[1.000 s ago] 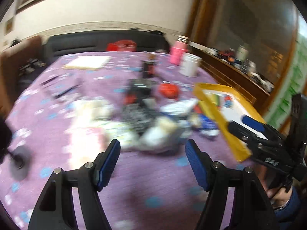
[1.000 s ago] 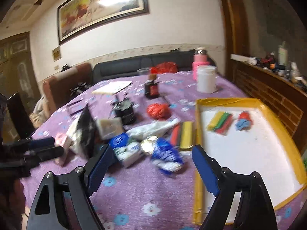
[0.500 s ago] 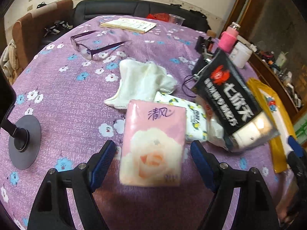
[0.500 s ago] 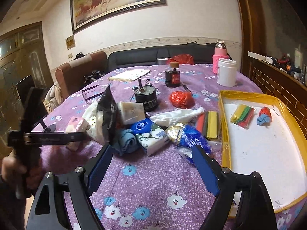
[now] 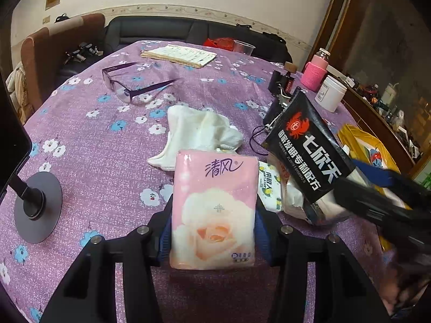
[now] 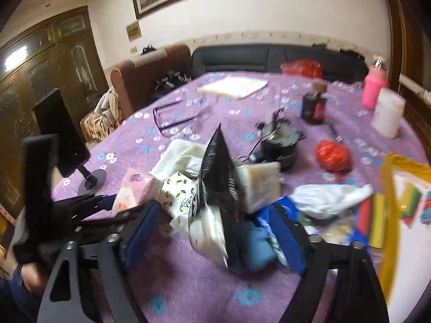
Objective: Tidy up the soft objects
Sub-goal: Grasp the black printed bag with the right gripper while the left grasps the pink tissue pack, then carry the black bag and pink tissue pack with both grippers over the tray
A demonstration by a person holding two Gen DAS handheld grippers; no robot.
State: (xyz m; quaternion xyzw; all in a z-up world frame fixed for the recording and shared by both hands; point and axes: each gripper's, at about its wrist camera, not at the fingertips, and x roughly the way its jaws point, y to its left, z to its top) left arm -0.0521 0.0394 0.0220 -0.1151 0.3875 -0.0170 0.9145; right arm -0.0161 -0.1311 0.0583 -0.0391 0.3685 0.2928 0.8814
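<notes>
We log the left gripper (image 5: 214, 223) clamped on a pink tissue pack (image 5: 214, 210), its blue pads pressed against the pack's two long sides; the pack carries a rose print and lies over the purple flowered tablecloth (image 5: 107, 140) at the near edge of the pile. The right gripper (image 6: 215, 231) we record as spread wide, its blue pads either side of a black bag (image 6: 218, 177) that stands on edge, holding nothing we can see; that view is blurred. Just behind the pink pack in the left view: a crumpled white cloth (image 5: 200, 132), and beside it a small lemon-print tissue pack (image 5: 269, 185), partly under the black bag. From the right view we add a blue cloth (image 6: 256, 239) between the right pads, a pale square block (image 6: 260, 185) against the bag, a white plastic bag (image 6: 327, 196), and a red crumpled bag (image 6: 334, 156) farther back. A yellow tray (image 6: 389, 215) sits at the right edge, with coloured strips (image 6: 409, 202) inside it; more strips (image 6: 373, 220) lie just outside its left wall. Also on the table: glasses (image 5: 132, 86), a booklet (image 5: 179, 55), a pink bottle (image 5: 313, 72), a white jar (image 5: 330, 92), a dark bottle (image 6: 313, 105), and a phone stand (image 5: 35, 202) at the left.
</notes>
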